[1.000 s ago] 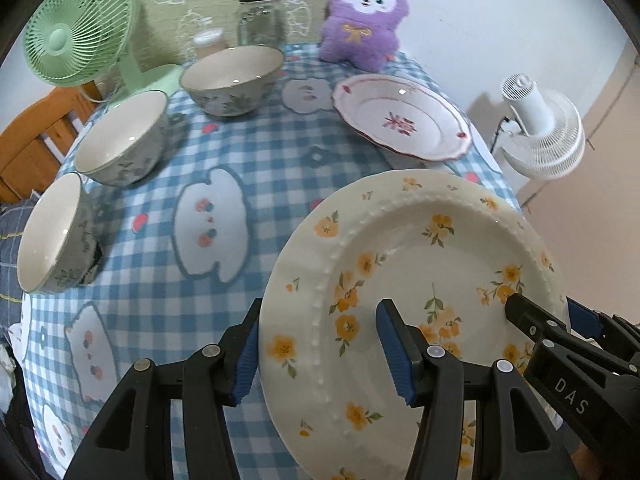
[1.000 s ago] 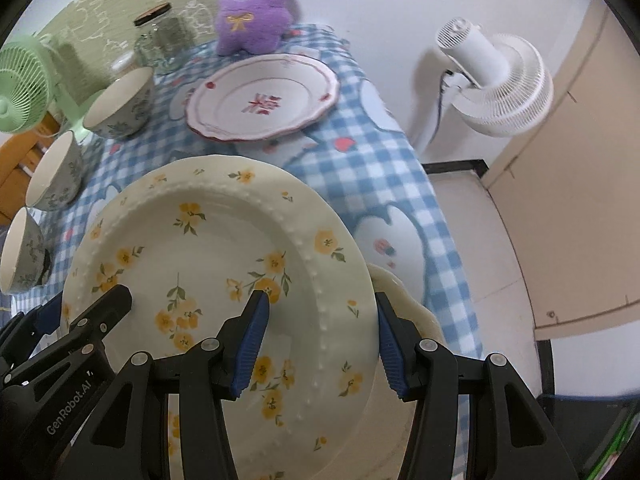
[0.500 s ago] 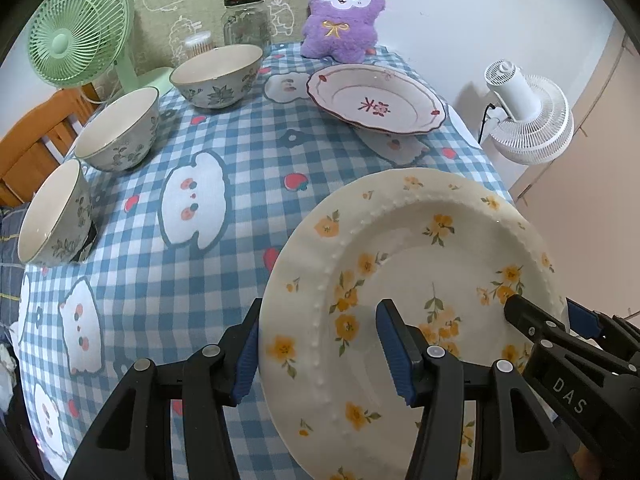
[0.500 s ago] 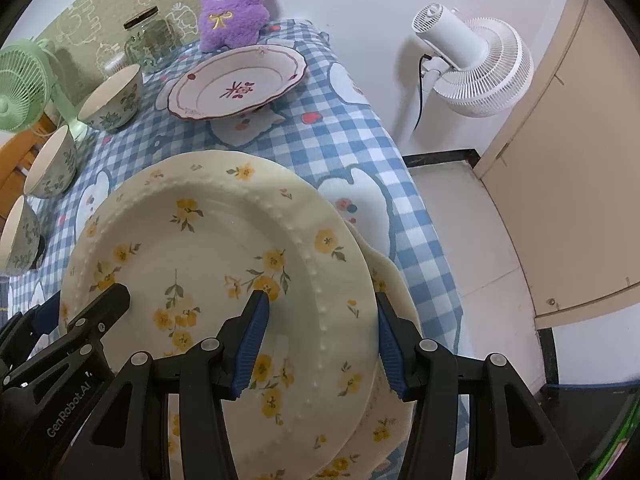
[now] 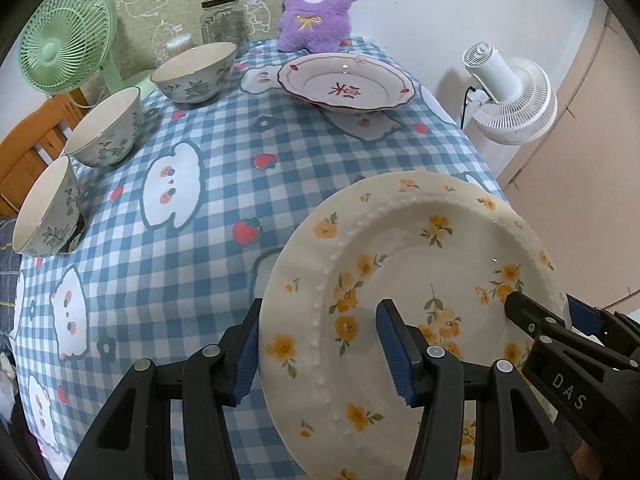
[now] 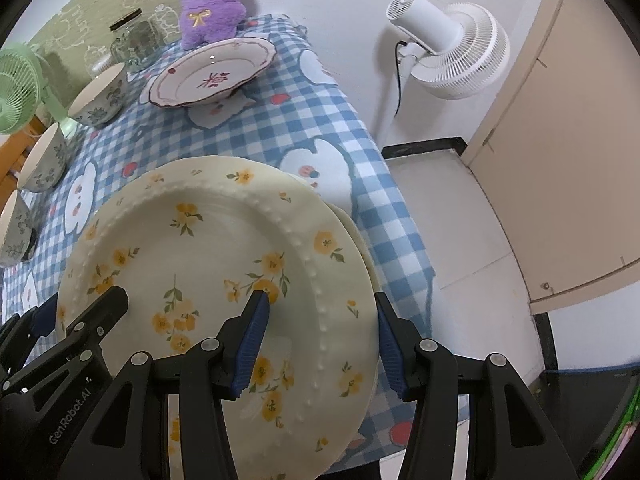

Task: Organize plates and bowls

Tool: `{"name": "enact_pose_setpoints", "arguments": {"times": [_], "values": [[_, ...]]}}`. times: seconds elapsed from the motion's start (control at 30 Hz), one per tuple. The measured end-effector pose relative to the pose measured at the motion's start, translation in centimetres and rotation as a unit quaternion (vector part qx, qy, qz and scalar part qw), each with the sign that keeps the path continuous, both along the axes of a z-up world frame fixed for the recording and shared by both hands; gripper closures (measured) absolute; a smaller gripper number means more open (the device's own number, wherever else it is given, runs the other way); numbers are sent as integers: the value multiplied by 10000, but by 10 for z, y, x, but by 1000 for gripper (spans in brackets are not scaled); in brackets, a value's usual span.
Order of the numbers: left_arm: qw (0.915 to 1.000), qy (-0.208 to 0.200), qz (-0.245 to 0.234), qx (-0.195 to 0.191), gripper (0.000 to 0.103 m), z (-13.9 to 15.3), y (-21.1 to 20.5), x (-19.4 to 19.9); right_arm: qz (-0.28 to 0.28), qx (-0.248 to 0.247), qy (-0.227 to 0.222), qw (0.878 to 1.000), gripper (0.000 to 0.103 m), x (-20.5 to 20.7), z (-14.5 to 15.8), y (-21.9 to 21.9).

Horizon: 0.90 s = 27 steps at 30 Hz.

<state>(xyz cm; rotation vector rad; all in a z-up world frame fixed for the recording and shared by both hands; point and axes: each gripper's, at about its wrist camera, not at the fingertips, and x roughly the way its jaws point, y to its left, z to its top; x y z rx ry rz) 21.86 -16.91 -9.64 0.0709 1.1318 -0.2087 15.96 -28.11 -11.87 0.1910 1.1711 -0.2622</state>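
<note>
Both claws grip one flowered plate, over table.
Table (image 5: 192, 248) ahead of the claws; plate (image 5: 404, 264) between them, left claw (image 5: 320, 344) and right claw (image 6: 320, 336) half-open, clamping opposite rims (second plate (image 6: 352, 228) just under); bowls (image 5: 108, 132) far left.

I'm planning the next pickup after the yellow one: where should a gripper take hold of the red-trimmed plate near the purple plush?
Probably by its flared scalloped rim: the red-trimmed plate is wide, shallow and lying flat, so only the raised rim offers an edge for one finger above and one below. Come from the near side, over open tablecloth; the purple plush crowds the far edge.
</note>
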Motion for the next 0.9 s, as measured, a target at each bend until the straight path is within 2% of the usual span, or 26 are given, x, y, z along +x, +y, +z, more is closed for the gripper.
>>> {"name": "enact_pose_setpoints", "arguments": {"times": [0.4,0.6,0.9], "values": [[9996,-176,-19,222,46,-6,-8,-2,-38,-137,-25,9999,48,2,-4,-1],[9998,105,44,140,46,-19,-5,4,-52,-260,-25,9996,48,5,-5,3],[9997,32,0,250,45,-22,-10,1,-59,-424,-48,9991,46,10,-9,4]]}}
